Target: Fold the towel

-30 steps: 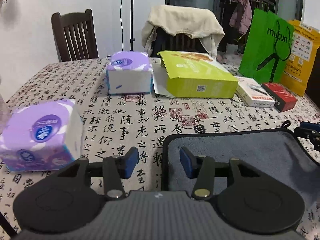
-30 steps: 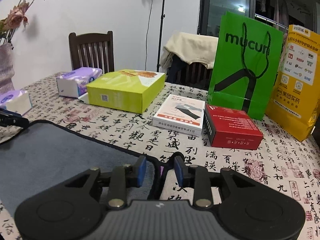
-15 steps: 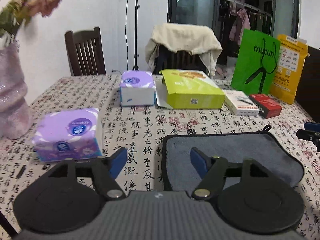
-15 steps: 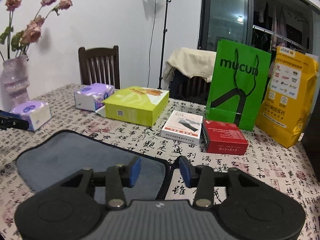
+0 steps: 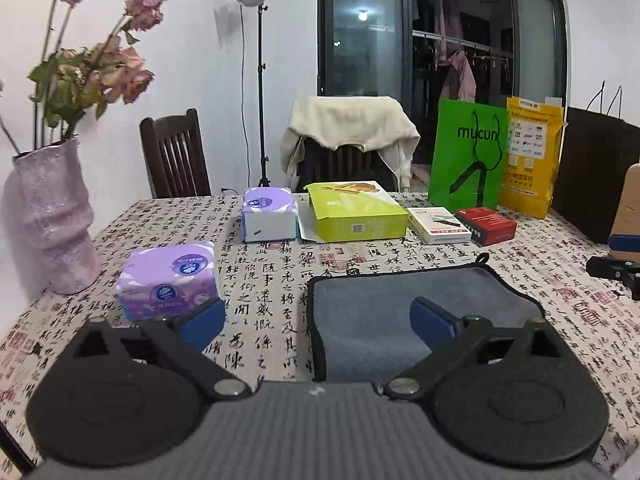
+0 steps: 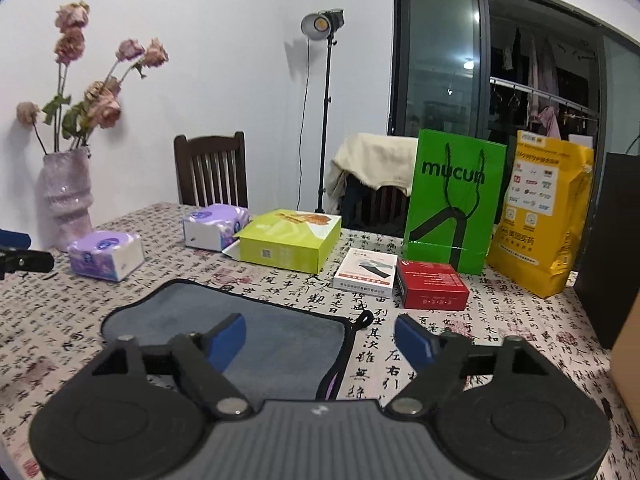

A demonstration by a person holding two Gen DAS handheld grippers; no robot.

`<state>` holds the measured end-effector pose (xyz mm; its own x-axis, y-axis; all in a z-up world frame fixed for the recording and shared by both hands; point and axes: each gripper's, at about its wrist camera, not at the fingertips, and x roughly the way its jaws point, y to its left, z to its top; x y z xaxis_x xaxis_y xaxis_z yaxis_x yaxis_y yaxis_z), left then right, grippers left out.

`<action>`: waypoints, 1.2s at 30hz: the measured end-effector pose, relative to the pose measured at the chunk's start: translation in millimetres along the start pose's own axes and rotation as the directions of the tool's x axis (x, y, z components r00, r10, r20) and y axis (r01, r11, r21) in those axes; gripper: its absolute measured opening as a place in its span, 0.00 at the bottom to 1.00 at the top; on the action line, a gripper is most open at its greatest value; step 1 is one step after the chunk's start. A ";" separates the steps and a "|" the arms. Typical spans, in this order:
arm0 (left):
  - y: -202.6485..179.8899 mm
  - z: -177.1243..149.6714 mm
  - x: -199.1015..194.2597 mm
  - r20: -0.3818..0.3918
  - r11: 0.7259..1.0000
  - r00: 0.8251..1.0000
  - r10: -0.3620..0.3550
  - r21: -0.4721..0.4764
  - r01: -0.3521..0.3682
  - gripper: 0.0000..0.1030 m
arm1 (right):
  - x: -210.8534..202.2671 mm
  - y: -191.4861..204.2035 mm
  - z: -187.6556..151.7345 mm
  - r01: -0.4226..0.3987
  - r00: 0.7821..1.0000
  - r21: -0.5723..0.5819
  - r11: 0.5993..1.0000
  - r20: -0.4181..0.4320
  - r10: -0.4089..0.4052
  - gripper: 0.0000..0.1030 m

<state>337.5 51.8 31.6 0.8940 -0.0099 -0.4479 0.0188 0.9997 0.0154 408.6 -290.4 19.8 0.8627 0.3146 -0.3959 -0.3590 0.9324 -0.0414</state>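
Note:
A grey towel [image 5: 404, 304] with a black hem lies folded flat on the patterned tablecloth [image 5: 272, 280]; it also shows in the right wrist view [image 6: 256, 320]. My left gripper [image 5: 316, 320] is open and empty, raised over the towel's near left edge. My right gripper [image 6: 320, 338] is open and empty, raised over the towel's near right corner, by its hanging loop [image 6: 365, 317]. Each gripper's tip shows at the edge of the other's view.
Two purple tissue packs [image 5: 170, 278] [image 5: 269, 214], a lime box [image 5: 354, 210], a white box [image 5: 438, 224] and a red box [image 5: 486, 226] sit beyond the towel. A pink vase [image 5: 54, 216] stands left. Green [image 5: 468, 160], yellow [image 5: 532, 160] and black [image 5: 596, 176] bags stand at the back right.
Both grippers have opened wide and drawn up and back from the towel, which now lies released on the table.

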 end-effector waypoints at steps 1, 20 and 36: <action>-1.4 -2.2 -7.0 0.004 1.000 1.000 -0.003 -0.002 0.003 0.98 | -7.4 1.6 -1.9 0.001 1.000 0.003 1.000 0.006 -0.001 0.81; -26.5 -34.9 -95.1 0.085 1.000 0.996 -0.018 0.023 0.017 1.00 | -106.8 26.3 -31.0 -0.029 0.997 0.028 0.999 0.077 0.026 0.91; -39.8 -77.5 -164.7 0.130 1.000 0.991 -0.015 -0.006 0.016 1.00 | -179.2 49.6 -71.1 -0.061 0.992 0.020 0.998 0.109 0.059 0.95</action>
<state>154.8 15.3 35.4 0.9444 -0.0276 -0.3277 0.0303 0.9995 0.0031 210.9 -313.3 23.4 0.8740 0.3863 -0.2949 -0.4040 0.9148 0.0009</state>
